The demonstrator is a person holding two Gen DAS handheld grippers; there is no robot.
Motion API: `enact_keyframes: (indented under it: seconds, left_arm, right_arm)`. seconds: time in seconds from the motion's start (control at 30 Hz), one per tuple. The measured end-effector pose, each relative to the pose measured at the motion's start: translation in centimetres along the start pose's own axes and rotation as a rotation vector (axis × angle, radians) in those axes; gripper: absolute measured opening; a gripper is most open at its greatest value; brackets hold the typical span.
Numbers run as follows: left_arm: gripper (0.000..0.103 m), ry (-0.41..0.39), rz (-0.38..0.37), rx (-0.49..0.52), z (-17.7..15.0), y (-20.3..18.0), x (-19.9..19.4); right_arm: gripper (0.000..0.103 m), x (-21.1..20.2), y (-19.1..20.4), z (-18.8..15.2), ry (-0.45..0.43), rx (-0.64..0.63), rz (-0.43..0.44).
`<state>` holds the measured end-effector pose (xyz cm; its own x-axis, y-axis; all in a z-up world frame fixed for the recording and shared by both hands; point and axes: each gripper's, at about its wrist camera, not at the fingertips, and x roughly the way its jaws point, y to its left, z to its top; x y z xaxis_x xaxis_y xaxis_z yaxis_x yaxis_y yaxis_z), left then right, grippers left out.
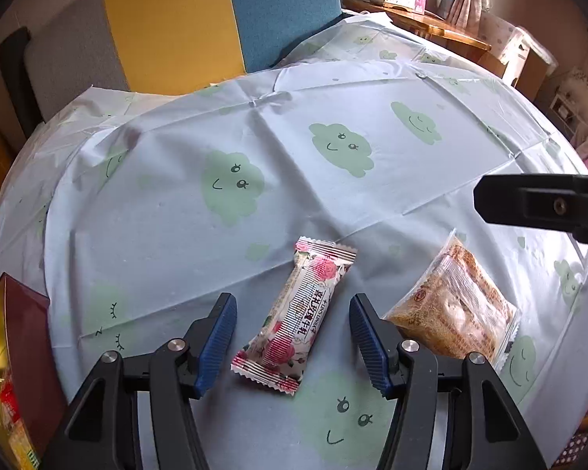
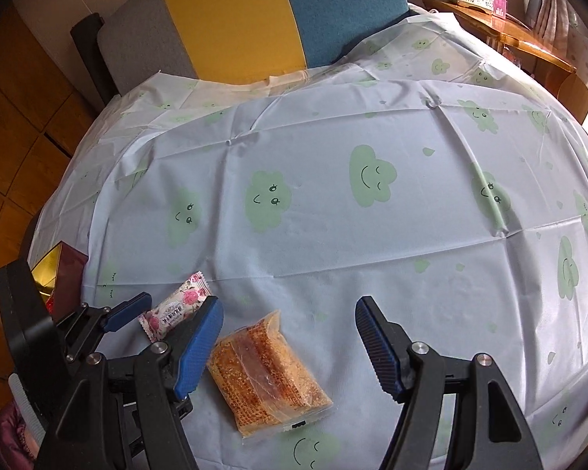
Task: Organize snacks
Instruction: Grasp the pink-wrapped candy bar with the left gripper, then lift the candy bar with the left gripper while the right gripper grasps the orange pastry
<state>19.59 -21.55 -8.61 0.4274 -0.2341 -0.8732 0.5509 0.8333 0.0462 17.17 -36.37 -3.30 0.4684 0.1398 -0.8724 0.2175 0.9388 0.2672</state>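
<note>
A pink rose-patterned snack packet (image 1: 294, 315) lies on the tablecloth between the fingers of my open left gripper (image 1: 293, 342), which touches nothing. It also shows in the right wrist view (image 2: 175, 310). A clear bag of brown crispy snack (image 1: 454, 305) lies to its right. In the right wrist view the brown bag (image 2: 264, 372) lies between the fingers of my open right gripper (image 2: 290, 346), nearer the left finger. The left gripper (image 2: 117, 317) shows there at the left. A dark red box with a gold inside (image 1: 17, 356) stands at the table's left edge.
The round table wears a pale blue cloth with green clouds (image 1: 333, 149). A chair with grey, yellow and blue panels (image 1: 200, 19) stands behind it. A wooden side table with boxes (image 1: 411, 8) is at the far right. The red box also shows in the right wrist view (image 2: 64, 274).
</note>
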Motion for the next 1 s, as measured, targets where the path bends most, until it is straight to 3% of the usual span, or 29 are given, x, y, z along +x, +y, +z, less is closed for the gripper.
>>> enact_keyframes:
  seconds: [0.03,0.1,0.3,0.47,0.7,0.9,1.0]
  left_arm:
    - [0.041,-0.012,0.003,-0.005,0.0,0.0,-0.1]
    - [0.021,-0.029,0.002,-0.013,-0.2,-0.1,-0.4]
    - [0.02,-0.048,0.0,-0.088,-2.6,0.2,-1.7]
    - [0.02,-0.043,0.041,-0.145,-5.1,0.4,-3.2]
    - [0.022,-0.057,0.046,-0.19,-7.1,0.8,-4.1]
    - [0.022,-0.087,0.055,-0.186,-7.6,0.6,-4.1]
    - [0.022,-0.093,0.059,-0.186,-7.7,0.6,-4.2]
  right_arm:
    - [0.071,0.0,0.1,0.0,0.0,-0.002,0.004]
    - [0.071,0.1,0.2,0.0,0.005,-0.012,0.009]
    - [0.066,0.5,1.6,-0.4,0.026,-0.092,0.012]
    - [0.065,1.3,2.4,-0.9,0.061,-0.147,0.0]
    - [0.066,1.5,3.4,-1.6,0.108,-0.217,0.088]
    - [0.068,3.0,4.0,-2.5,0.165,-0.294,0.016]
    - [0.069,3.4,4.1,-2.8,0.182,-0.3,0.021]
